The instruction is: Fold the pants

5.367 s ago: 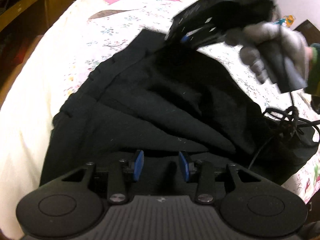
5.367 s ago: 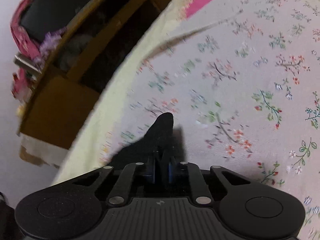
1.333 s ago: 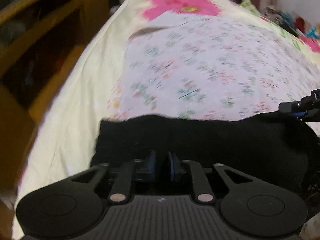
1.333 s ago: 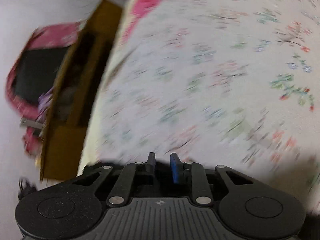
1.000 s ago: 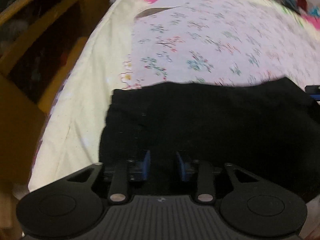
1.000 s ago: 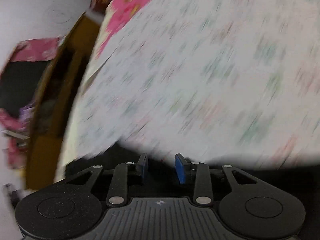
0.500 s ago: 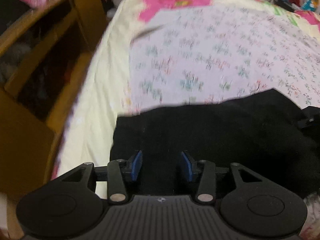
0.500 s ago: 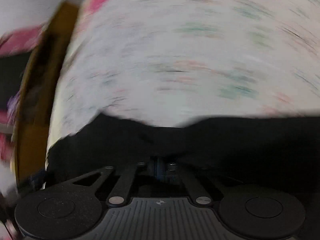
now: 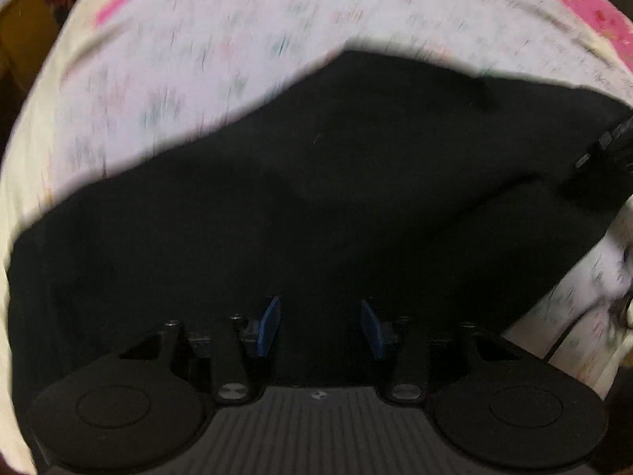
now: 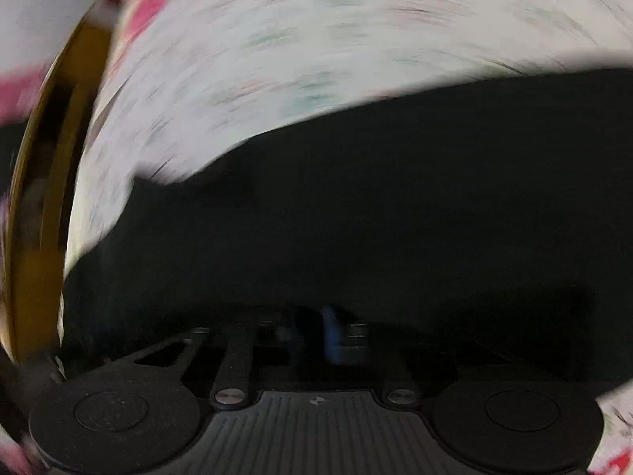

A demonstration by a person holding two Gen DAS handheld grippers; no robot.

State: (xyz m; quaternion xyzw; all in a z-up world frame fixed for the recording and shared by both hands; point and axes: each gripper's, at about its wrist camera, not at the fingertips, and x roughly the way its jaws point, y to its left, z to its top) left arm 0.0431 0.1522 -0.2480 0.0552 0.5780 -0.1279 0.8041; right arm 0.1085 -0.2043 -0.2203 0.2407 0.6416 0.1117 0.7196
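Note:
The black pants [image 9: 316, 198] lie spread on the floral bedsheet [image 9: 198, 39] and fill the lower half of both views. My left gripper [image 9: 319, 326] is open, its blue pads apart just above the fabric with nothing between them. My right gripper [image 10: 312, 332] looks shut, its blue pads close together low over the pants [image 10: 376, 217]; the blur and dark fabric hide whether cloth is pinched. The right gripper also shows at the right edge of the left wrist view [image 9: 605, 154].
A wooden shelf unit [image 10: 35, 198] stands along the left side of the bed. The sheet has a pink patterned patch [image 9: 118, 0] at the far end. A dark cable [image 9: 569, 332] hangs at the lower right.
My left gripper has opened, let go of the pants and pulled back over them. My right gripper opened, then closed again, and is swinging fast across the fabric.

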